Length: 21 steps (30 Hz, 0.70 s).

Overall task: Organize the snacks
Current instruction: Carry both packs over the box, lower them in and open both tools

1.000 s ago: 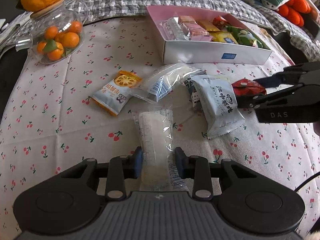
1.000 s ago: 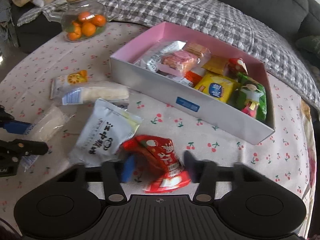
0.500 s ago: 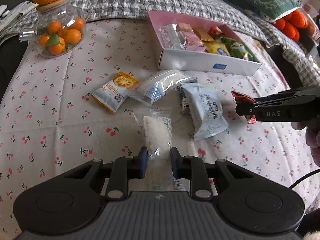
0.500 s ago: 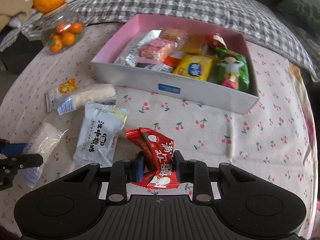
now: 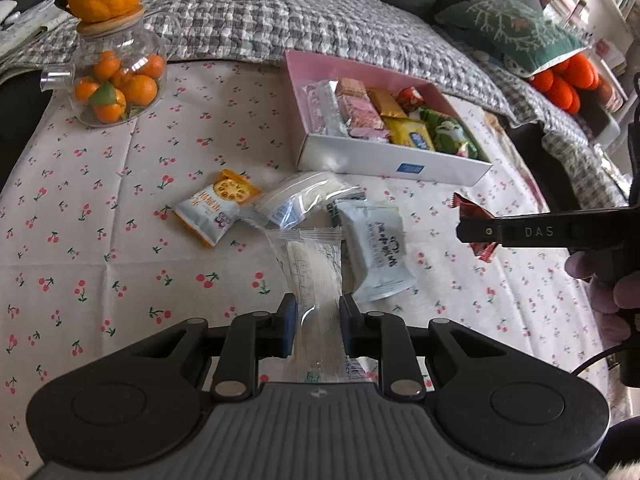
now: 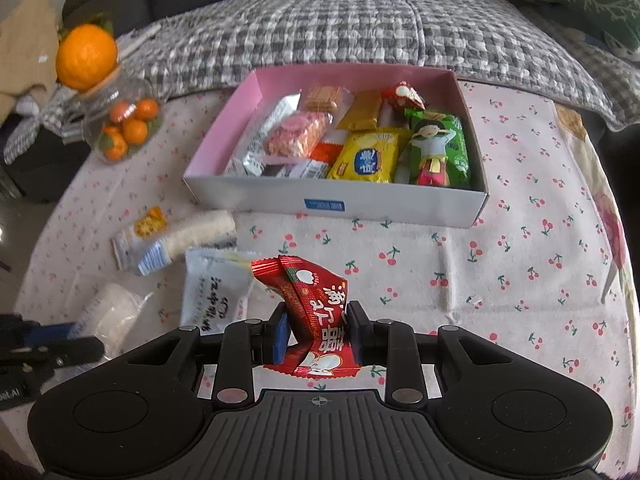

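Note:
My left gripper (image 5: 317, 312) is shut on a clear packet of white rice cake (image 5: 316, 276), lifted off the cloth. My right gripper (image 6: 318, 322) is shut on a red snack packet (image 6: 316, 308), also raised above the table; it shows from the side in the left wrist view (image 5: 474, 226). The white box with a pink inside (image 6: 280, 198) stands beyond, holding several snacks. Three packets lie loose on the cherry-print cloth: an orange-and-white one (image 5: 218, 206), a clear long roll (image 5: 304, 198) and a pale blue-white one (image 5: 376, 250).
A glass jar of small oranges (image 5: 116, 84) with a big orange on its lid stands at the far left. A grey checked blanket (image 6: 340, 28) and a green cushion (image 5: 508, 28) lie behind the box. A hand (image 5: 608, 280) holds the right gripper.
Both grippers closed on their packets and rose: the rice cake and the red packet have come up off the cloth. The right gripper rolled, so the box now sits more squarely ahead.

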Motion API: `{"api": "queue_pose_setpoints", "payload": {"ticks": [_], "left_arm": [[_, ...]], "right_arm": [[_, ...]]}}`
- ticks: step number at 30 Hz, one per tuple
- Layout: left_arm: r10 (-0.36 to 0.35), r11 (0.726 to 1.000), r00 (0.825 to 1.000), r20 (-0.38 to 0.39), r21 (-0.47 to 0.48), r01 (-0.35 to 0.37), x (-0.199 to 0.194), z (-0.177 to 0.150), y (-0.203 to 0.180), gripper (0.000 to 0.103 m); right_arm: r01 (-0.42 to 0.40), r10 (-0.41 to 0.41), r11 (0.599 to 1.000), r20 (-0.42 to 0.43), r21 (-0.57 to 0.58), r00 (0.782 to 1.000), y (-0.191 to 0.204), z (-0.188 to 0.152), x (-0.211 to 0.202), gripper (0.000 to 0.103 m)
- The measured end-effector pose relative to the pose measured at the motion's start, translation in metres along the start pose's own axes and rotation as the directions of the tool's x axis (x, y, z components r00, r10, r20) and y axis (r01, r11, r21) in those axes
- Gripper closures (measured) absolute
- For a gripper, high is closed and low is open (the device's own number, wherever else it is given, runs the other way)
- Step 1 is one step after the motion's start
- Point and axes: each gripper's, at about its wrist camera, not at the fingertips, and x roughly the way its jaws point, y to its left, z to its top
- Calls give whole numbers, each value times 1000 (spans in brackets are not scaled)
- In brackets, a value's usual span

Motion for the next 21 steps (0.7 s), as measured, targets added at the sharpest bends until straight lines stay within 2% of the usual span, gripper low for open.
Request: {"api": "queue_pose_setpoints", "payload": {"ticks": [11,21], "left_arm": [[-62,998,997,46,-12,62,-12,10,-11,83],[-66,995,992,112,-69,74,-10,36,-17,83]], "right_arm": [[-47,43,994,40,98,998,-10,6,-11,75],[-113,92,968,102,226,991,-30,23,-18,75]]}}
